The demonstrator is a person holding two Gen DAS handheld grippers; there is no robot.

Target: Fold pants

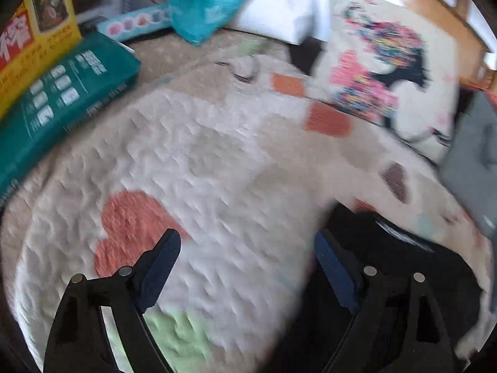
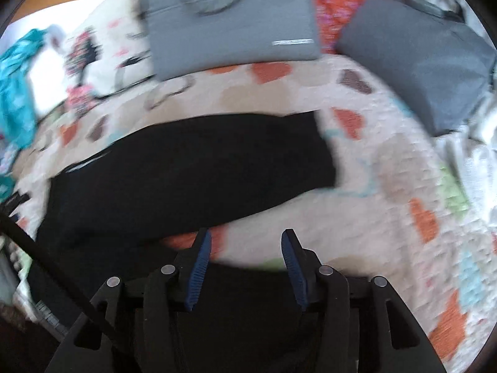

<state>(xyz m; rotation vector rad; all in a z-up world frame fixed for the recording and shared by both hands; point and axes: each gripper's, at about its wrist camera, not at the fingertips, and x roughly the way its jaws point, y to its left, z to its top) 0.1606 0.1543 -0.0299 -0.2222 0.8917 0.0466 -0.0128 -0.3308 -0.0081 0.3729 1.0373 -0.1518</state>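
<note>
The black pants (image 2: 192, 168) lie spread flat on a cream quilt with hearts (image 2: 388, 186), stretching from the left edge toward the middle in the right wrist view. My right gripper (image 2: 246, 239) is open and empty, just above the quilt at the pants' near edge. In the left wrist view the pants (image 1: 403, 258) show at the lower right, partly under the right finger. My left gripper (image 1: 247, 244) is wide open and empty over the bare quilt (image 1: 217, 161), beside the pants. Both views are motion-blurred.
A teal book (image 1: 62, 99) and a yellow box (image 1: 34, 40) lie at the left. A turquoise cloth (image 1: 205, 3) and a printed pillow (image 1: 388, 71) lie at the back. Two grey laptop bags (image 2: 230, 18) (image 2: 425, 62) sit beyond the pants.
</note>
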